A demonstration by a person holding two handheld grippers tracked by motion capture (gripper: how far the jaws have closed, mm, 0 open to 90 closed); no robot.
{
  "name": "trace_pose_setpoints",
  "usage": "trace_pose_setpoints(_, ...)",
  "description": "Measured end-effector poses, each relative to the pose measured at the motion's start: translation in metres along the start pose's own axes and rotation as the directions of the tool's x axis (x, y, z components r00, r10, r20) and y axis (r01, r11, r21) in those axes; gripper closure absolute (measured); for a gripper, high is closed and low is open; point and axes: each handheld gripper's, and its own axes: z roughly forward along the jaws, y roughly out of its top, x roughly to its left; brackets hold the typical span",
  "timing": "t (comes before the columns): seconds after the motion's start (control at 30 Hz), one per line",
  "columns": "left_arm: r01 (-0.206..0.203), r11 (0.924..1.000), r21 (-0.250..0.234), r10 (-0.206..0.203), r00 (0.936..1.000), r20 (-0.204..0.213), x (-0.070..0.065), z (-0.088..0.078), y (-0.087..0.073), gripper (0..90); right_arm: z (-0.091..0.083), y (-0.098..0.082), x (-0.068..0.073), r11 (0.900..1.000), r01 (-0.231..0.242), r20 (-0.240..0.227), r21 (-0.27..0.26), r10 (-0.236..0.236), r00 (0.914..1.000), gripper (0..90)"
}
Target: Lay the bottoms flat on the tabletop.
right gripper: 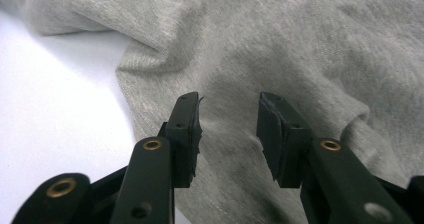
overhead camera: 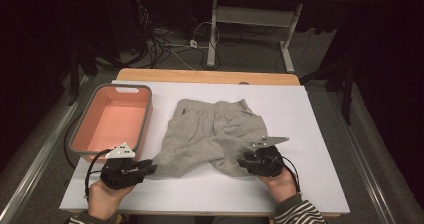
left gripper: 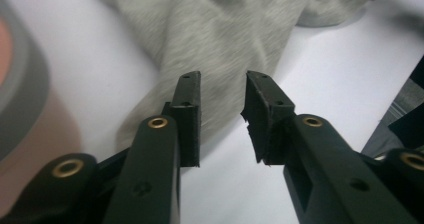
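1. One pair of grey shorts (overhead camera: 212,134) is lying rumpled in the middle of the white surface (overhead camera: 310,134), its waistband pointing toward the far edge and its two leg ends toward the near edge.
2. One pink tub (overhead camera: 112,121) with a grey rim is sitting at the surface's left edge, just beside the shorts.
3. Two tongs are working at the near edge, one in each hand.
4. The left tongs (left gripper: 222,101) are standing released, the jaws apart over the tip of the left leg end, pressing nothing.
5. The right tongs (right gripper: 227,121) are also standing released, hovering over the right leg end, with cloth lying below the gap.
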Motion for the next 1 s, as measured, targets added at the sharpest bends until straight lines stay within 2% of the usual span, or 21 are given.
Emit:
trace_pose_setpoints(0.2, -0.056, 0.9982, 0.02, 0.055, 0.9976, 0.041, -0.017, 0.021, 0.015, 61.3, 0.002, 0.003, 0.009, 1.0, 0.019, -0.009, 0.0, -0.019, 0.9998, 64.0)
trace_pose_setpoints(0.4, -0.083, 0.9943, 0.066, 0.079, 0.9945, 0.069, -0.03, 0.05, 0.026, 56.2, 0.008, 0.007, 0.022, 0.999, 0.045, -0.03, 0.01, -0.044, 0.9986, 64.8)
trace_pose_setpoints(0.57, -0.068, 0.9949, 0.075, 0.063, 0.9963, 0.059, -0.032, 0.069, 0.032, 50.3, 0.015, 0.011, 0.034, 0.997, 0.07, -0.042, 0.024, -0.069, 0.9967, 64.3)
trace_pose_setpoints(0.7, -0.054, 0.9949, 0.085, 0.053, 0.9983, 0.024, -0.028, 0.084, 0.037, 49.0, 0.021, 0.014, 0.042, 0.997, 0.077, -0.052, 0.03, -0.075, 0.9958, 63.1)
trace_pose_setpoints(0.77, -0.026, 0.9958, 0.087, 0.024, 0.9994, 0.024, -0.022, 0.09, 0.04, 49.2, 0.025, 0.015, 0.046, 0.996, 0.084, -0.054, 0.039, -0.082, 0.9952, 62.5)
trace_pose_setpoints(0.87, -0.006, 0.996, 0.089, 0.005, 0.9999, 0.012, -0.018, 0.097, 0.042, 50.0, 0.031, 0.016, 0.049, 0.993, 0.102, -0.047, 0.052, -0.099, 0.9939, 62.0)
trace_pose_setpoints(1.0, -0.013, 0.9935, 0.113, 0.012, 0.9999, 0.007, -0.015, 0.108, 0.044, 55.5, 0.039, 0.018, 0.05, 0.991, 0.113, -0.032, 0.077, -0.111, 0.9933, 62.2)
